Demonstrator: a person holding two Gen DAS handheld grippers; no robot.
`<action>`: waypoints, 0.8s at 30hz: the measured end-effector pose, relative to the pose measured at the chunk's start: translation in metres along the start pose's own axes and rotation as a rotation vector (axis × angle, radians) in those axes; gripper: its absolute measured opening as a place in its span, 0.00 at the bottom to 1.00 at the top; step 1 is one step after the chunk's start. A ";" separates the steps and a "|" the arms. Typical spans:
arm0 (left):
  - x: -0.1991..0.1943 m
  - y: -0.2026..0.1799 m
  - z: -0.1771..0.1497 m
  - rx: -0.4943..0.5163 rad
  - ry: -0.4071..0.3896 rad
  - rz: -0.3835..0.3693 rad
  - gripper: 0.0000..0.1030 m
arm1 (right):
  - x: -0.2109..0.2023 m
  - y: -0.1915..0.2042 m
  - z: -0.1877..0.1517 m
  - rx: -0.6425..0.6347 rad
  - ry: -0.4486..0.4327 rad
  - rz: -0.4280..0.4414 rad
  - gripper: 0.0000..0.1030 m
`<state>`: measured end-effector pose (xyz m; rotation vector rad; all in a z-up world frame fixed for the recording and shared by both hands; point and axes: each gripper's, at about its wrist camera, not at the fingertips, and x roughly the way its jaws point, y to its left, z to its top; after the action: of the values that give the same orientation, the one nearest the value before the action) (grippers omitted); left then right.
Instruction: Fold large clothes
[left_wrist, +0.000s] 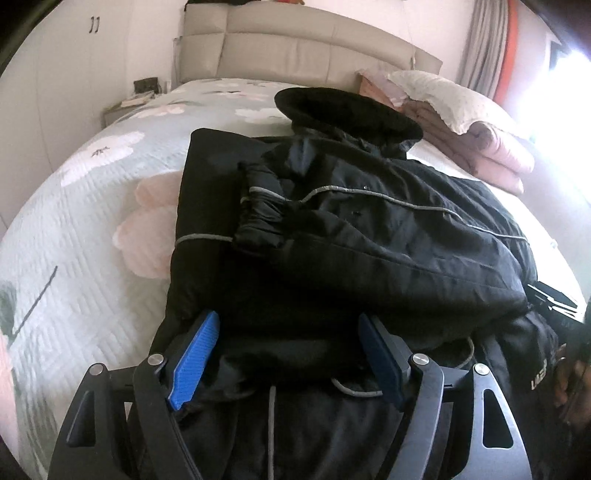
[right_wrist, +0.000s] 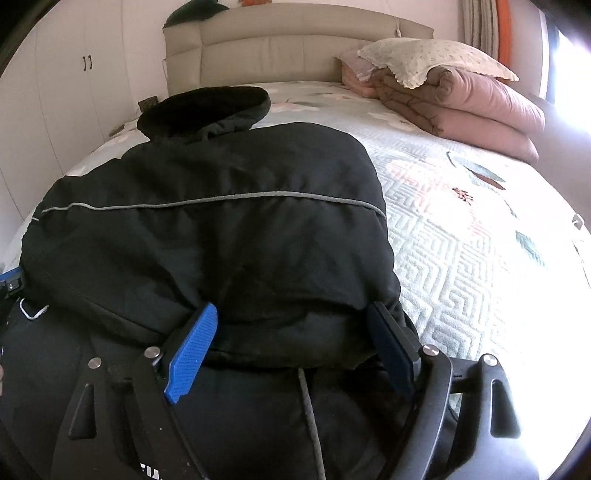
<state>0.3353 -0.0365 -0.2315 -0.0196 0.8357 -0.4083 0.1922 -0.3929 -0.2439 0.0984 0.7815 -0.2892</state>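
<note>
A large black padded jacket (left_wrist: 369, 229) with grey piping lies on the bed, its hood (left_wrist: 347, 110) toward the headboard and one sleeve (left_wrist: 258, 218) folded across the body. My left gripper (left_wrist: 288, 317) is open at the jacket's near hem, its blue pads wide apart with the bulk of the fabric between them. In the right wrist view the jacket (right_wrist: 221, 240) fills the left half, with the hood (right_wrist: 203, 107) beyond it. My right gripper (right_wrist: 291, 306) is open at the near right edge of the jacket, astride a thick fold. The pads do not visibly press on it.
The floral quilted bedspread (left_wrist: 74, 221) (right_wrist: 461, 240) stretches on both sides of the jacket. A folded pink quilt (right_wrist: 480, 107) with a pillow (right_wrist: 436, 55) on top sits at the far right by the headboard (left_wrist: 295, 48). White wardrobe doors (left_wrist: 55, 74) stand on the left.
</note>
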 end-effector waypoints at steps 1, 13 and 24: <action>-0.001 0.000 -0.001 -0.001 -0.004 0.000 0.76 | -0.001 0.000 -0.001 0.000 -0.005 -0.003 0.81; -0.015 0.005 -0.004 -0.026 -0.026 -0.027 0.76 | -0.013 0.000 -0.002 0.006 -0.018 -0.008 0.84; -0.065 -0.027 0.146 0.178 0.032 -0.063 0.77 | -0.044 0.014 0.113 0.023 0.065 0.045 0.84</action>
<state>0.3928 -0.0593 -0.0819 0.1263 0.8296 -0.5422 0.2431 -0.3918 -0.1329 0.1471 0.8395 -0.2536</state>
